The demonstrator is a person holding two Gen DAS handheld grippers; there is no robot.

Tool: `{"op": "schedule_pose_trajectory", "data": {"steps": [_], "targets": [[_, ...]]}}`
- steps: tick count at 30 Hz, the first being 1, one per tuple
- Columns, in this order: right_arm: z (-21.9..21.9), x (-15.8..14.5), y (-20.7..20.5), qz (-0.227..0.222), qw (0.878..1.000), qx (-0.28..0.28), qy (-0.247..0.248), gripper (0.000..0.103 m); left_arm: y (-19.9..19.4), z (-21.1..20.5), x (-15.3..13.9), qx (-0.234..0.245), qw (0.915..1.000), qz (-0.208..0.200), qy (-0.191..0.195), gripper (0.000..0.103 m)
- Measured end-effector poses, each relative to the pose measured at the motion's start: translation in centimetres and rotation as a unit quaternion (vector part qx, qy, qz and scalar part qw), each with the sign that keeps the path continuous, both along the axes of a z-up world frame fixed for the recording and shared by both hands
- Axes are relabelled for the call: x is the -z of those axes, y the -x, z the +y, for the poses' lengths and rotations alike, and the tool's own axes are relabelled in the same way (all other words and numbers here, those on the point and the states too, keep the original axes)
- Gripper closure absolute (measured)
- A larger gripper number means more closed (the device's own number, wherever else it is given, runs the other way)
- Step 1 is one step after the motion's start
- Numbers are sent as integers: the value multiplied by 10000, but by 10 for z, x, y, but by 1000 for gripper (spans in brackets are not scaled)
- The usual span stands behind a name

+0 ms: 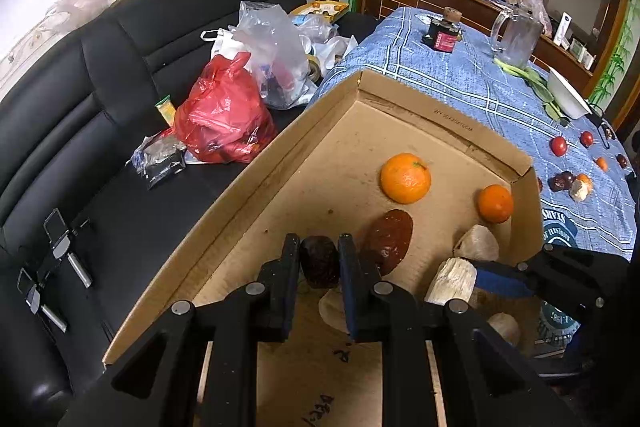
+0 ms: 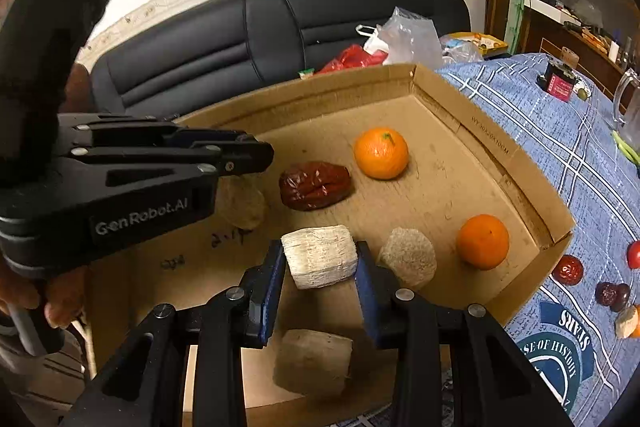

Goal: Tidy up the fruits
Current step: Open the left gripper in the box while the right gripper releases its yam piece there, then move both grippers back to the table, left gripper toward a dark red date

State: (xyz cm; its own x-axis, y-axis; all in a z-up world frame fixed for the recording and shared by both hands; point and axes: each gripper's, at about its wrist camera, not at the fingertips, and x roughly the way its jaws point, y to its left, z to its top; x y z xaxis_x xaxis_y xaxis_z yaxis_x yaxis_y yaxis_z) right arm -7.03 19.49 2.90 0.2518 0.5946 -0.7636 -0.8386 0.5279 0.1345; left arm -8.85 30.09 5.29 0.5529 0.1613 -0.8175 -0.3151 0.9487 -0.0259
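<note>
Black jaws fill the bottom of both views, and both are loaded. From here it runs big to small. Beneath both sets of jaws spreads the shallow brown cardboard tray (image 2: 448, 163), sitting on the blue checked tablecloth (image 2: 560, 155), with the black leather sofa (image 2: 256, 39) beyond its far wall.

Ahead of the jaws on the tray floor: a large round orange (image 2: 381, 153), a smaller orange (image 2: 483, 241) off to the right jaw's side, and a big wrinkled dark-red date (image 2: 315, 185) between them and the left gripper.

Now the right gripper (image 2: 319, 261): jaws partly open, pads pressed on a pale fibrous chunk (image 2: 319, 257), its long axis running straight across from pad to pad. It appears lifted clear of the tray floor, with a similar pale block (image 2: 313, 363) lying directly below the jaws and a rounder one (image 2: 408, 257) just outside the right pad.

Smallest of all, the left gripper (image 1: 319, 261), jaws nearly closed, pinching a small dark wrinkled date (image 1: 319, 261), long axis pointing along the fingers.

Likely next: each opens straight down over the tray. More loose fruit waits on the cloth beyond the right gripper's side, so that hand looks the nearer for it.
</note>
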Motion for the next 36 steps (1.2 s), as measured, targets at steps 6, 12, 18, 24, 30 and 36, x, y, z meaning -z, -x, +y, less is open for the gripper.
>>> {"op": "schedule_pose_trajectory", "data": {"steps": [6, 12, 18, 24, 30, 36], "targets": [[-3, 3, -1, 80, 9999, 71, -45, 56, -2, 1, 3, -126, 9999, 86, -25, 70], [-17, -8, 4, 68, 9995, 178, -246, 41, 5, -3, -7, -301, 9992, -120, -220, 27], [-47, -25, 9, -109, 9980, 490, -384, 35, 9, -19, -21, -307, 9986, -326, -285, 24], [-86, -37, -1, -154, 9920, 1133, -541, 32, 9, -48, -38, -250, 9968, -678, -343, 17], [-129, -43, -11, -252, 9818, 1788, -592, 27, 0, -95, -41, 124, 9965, -777, -284, 16], [-180, -41, -18, -303, 9692, 2402, -461, 26, -10, -142, -39, 540, 9948, -833, -203, 16]]}}
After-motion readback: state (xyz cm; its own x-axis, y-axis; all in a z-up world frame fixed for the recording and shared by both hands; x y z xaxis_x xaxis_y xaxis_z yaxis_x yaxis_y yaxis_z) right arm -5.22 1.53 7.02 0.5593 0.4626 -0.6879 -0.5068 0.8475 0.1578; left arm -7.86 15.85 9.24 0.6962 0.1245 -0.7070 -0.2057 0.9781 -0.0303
